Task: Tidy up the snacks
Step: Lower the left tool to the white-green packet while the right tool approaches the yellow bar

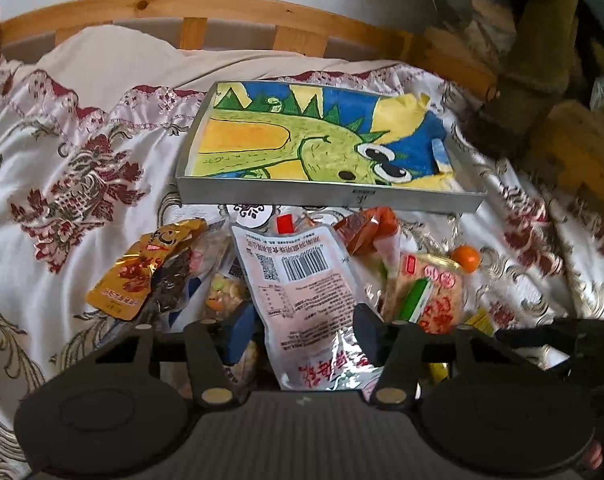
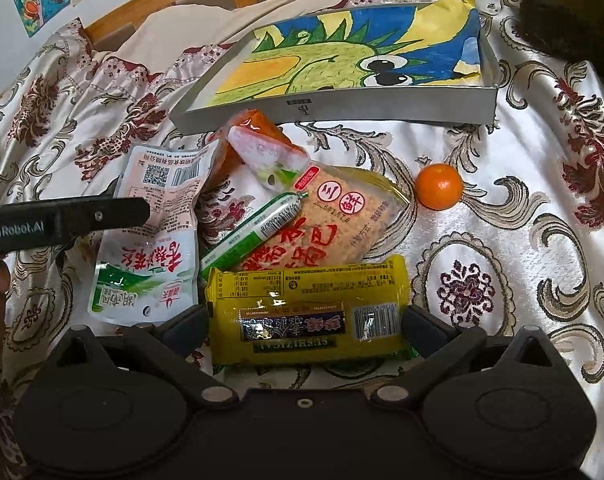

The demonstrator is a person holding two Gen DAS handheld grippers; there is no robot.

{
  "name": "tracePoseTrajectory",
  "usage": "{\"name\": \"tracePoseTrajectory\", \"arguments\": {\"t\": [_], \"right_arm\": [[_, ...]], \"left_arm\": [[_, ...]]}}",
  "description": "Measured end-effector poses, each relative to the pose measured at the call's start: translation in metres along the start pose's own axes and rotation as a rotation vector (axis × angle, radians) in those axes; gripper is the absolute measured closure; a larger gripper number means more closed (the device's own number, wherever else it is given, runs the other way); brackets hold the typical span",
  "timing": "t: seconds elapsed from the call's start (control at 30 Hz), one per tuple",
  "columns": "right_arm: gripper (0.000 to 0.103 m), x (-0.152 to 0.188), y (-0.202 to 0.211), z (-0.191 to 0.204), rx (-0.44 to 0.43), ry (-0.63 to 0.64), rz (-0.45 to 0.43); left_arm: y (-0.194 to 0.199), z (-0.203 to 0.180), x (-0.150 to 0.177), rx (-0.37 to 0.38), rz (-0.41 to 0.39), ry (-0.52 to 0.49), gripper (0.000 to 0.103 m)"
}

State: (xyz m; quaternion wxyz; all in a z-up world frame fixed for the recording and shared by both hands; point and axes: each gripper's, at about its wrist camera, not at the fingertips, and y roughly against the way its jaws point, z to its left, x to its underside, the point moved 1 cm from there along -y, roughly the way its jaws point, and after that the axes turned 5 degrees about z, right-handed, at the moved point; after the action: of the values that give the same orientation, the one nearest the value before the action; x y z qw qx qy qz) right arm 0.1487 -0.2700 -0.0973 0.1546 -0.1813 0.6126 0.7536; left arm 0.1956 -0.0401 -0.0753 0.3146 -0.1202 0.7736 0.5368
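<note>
A pile of snack packets lies on a patterned bedspread in front of a shallow grey box [image 1: 326,196] [image 2: 342,110] lined with a dinosaur drawing. My left gripper [image 1: 306,320] is open, its fingers on either side of a pink-white packet [image 1: 302,292], which also shows in the right wrist view [image 2: 149,252]. My right gripper [image 2: 306,324] is open, its fingers straddling a yellow packet [image 2: 306,300]. An orange-red packet [image 2: 322,224], a green sausage stick [image 2: 253,232], a gold packet [image 1: 137,268] and a small orange [image 2: 439,186] [image 1: 466,257] lie around.
A wooden bed rail [image 1: 229,4] and a beige pillow [image 1: 141,60] run behind the box. Dark cushions or clutter [image 1: 542,60] sit at the far right. The left gripper's body [image 2: 61,220] reaches into the right wrist view from the left.
</note>
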Motion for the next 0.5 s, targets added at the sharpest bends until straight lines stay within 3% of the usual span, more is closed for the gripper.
{"name": "tracePoseTrajectory", "arguments": {"t": [0.27,0.5], "right_arm": [[0.001,-0.001,-0.005,0.004,0.0,0.036,-0.015],[0.001,-0.002,-0.007,0.01,0.004,0.063,-0.027]], "left_arm": [[-0.011,0.008,0.004,0.116,0.01,0.062,0.046],[-0.019,0.009,0.008,0.125,0.02,0.076,0.046]]}}
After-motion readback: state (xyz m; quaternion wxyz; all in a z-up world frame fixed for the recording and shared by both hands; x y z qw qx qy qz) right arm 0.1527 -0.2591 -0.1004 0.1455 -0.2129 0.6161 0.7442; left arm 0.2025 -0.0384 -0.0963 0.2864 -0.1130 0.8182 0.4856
